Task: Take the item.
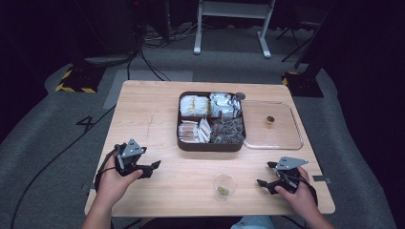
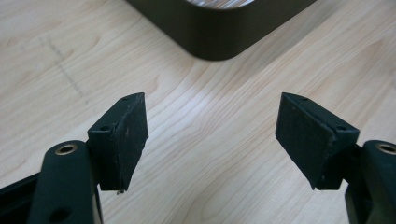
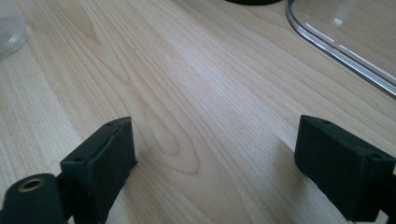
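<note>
Resting wide open and empty on the tabletop (image 1: 157, 119), the left gripper (image 1: 152, 168) and right gripper (image 1: 265, 174) flanked the small cup (image 1: 224, 184); probably pre-start, next reaching the compartment box (image 1: 211, 121).

On the table (image 1: 143, 109) a four-compartment box (image 1: 210, 144) stands in the middle, with packets in each part. A clear lid (image 1: 282, 138) lies touching its right side, a small knob (image 1: 270, 121) on it. A small cup (image 1: 224, 185) stands nearer the person, between the left gripper (image 1: 149, 167) and the right gripper (image 1: 267, 174).

Dark four-compartment snack tray (image 1: 210, 145) mid-table
</note>
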`<state>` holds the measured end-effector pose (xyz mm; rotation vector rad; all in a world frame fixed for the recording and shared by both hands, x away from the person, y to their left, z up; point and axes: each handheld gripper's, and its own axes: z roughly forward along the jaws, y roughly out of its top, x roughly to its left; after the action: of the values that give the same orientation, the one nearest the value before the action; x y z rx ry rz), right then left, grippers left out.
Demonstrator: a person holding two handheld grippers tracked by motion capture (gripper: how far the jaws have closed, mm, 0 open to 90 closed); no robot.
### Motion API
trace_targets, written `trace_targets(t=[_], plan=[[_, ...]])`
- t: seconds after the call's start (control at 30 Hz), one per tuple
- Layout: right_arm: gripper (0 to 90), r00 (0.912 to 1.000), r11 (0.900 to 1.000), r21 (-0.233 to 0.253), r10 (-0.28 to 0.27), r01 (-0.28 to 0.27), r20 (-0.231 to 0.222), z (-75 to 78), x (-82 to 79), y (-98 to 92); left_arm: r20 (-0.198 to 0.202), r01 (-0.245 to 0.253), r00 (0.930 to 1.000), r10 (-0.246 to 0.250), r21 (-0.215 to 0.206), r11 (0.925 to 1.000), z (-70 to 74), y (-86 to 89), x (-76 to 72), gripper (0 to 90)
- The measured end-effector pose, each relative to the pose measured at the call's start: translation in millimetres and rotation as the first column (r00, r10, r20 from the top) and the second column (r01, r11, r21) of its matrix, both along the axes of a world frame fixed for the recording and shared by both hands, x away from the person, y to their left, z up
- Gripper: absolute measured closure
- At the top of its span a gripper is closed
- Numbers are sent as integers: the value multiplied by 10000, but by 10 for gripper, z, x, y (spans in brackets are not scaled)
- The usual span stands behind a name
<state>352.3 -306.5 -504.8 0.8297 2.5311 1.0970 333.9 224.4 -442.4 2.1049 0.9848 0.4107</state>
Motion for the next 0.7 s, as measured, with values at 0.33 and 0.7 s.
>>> trace_targets(t=[0.33, 0.7], plan=[[125, 10000, 10000, 6, -2, 2, -3, 0, 0, 0, -638, -610, 9959, 645, 547, 9966, -206, 214, 7, 256], [125, 10000, 10000, -5, -1, 1, 4, 0, 0, 0, -1335, -806, 9859, 1009, 1495, 9855, -356, 313, -8, 228]])
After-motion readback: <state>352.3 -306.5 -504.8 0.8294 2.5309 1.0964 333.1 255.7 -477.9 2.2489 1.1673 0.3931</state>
